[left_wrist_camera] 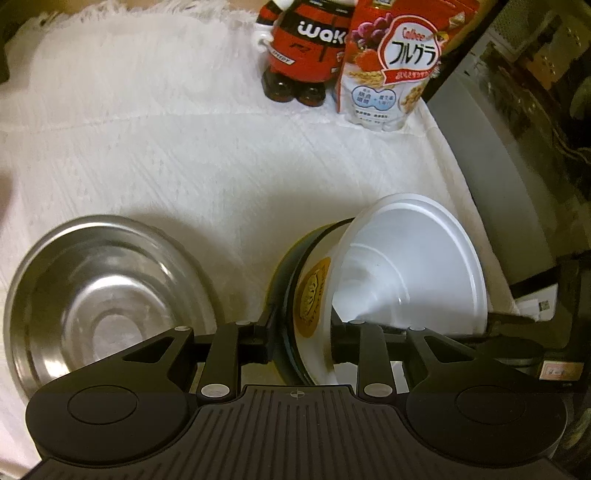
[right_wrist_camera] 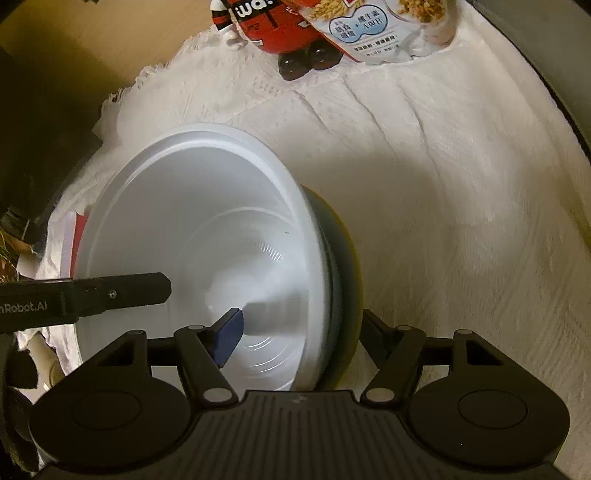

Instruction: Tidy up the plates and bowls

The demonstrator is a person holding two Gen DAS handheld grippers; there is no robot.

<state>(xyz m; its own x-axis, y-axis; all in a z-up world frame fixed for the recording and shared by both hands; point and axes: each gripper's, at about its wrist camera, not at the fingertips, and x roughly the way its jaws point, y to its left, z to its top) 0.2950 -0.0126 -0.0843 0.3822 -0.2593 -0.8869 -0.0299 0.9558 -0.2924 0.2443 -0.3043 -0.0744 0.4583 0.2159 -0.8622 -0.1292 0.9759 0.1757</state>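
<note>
A white plastic bowl (left_wrist_camera: 413, 266) (right_wrist_camera: 199, 229) is nested in a dark-rimmed bowl (left_wrist_camera: 291, 269) (right_wrist_camera: 349, 280) with a gold emblem; both are tilted on edge above the white cloth. My left gripper (left_wrist_camera: 299, 339) is shut on the rims of these two bowls. My right gripper (right_wrist_camera: 295, 332) is shut on the same stack, with one blue-padded finger (right_wrist_camera: 227, 338) inside the white bowl. The left gripper's finger (right_wrist_camera: 122, 293) shows at the left of the right wrist view. A steel bowl (left_wrist_camera: 107, 295) sits upright on the cloth at the left.
A red mascot figure (left_wrist_camera: 306, 48) (right_wrist_camera: 280, 33) and a cereal bag (left_wrist_camera: 391, 62) (right_wrist_camera: 384, 29) stand at the back of the white cloth (left_wrist_camera: 221, 166). A grey appliance (left_wrist_camera: 491, 166) borders the table's right side. Clutter lies off the cloth's left edge (right_wrist_camera: 22, 240).
</note>
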